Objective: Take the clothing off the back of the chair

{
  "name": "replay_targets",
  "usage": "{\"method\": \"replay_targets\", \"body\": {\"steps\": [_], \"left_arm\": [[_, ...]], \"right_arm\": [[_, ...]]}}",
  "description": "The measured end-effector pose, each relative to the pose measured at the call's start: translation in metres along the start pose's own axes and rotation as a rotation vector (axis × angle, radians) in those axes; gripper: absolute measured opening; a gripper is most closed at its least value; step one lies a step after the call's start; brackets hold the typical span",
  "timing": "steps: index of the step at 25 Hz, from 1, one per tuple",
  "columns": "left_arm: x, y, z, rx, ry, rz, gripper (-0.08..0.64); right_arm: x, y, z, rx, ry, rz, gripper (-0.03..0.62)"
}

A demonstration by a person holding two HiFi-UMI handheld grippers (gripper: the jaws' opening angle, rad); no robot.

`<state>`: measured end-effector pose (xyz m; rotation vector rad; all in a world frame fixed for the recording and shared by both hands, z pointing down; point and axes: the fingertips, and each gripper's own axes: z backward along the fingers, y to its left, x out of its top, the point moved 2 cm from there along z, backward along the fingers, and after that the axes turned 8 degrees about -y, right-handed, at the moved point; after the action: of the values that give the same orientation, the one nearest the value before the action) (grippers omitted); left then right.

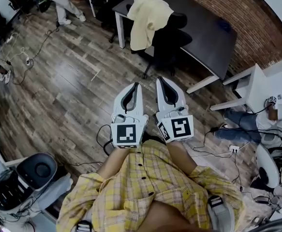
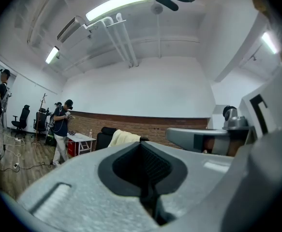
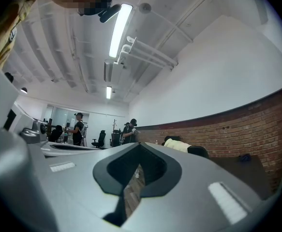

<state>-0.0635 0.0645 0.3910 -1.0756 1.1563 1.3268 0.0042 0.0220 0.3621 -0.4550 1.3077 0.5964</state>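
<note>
Pale-yellow clothing (image 1: 148, 16) hangs draped over the back of a black office chair (image 1: 173, 42) that stands at a dark table (image 1: 213, 37) along a brick wall (image 1: 237, 8). It is well apart from the two grippers, which a person in a yellow plaid shirt (image 1: 145, 187) holds side by side above the wooden floor (image 1: 73, 81). The left gripper (image 1: 137, 85) has its jaws pressed together on nothing, and the right gripper (image 1: 159, 79), just beside it, also has its tips meeting and empty, both pointing toward the chair.
</note>
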Motion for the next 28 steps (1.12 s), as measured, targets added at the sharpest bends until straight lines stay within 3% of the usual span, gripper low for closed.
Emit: {"method": "replay_targets", "body": {"steps": [4, 28], "left_arm": [[0.0, 0.006, -0.02, 0.013, -0.031, -0.01, 0.0], [-0.006, 0.031, -0.184, -0.028, -0.039, -0.053, 0.0]], "right_arm": [[-0.008, -0.015, -0.016, 0.003, -0.019, -0.009, -0.005], [-0.028, -0.117, -0.13, 0.003, -0.038, 0.003, -0.005]]}}
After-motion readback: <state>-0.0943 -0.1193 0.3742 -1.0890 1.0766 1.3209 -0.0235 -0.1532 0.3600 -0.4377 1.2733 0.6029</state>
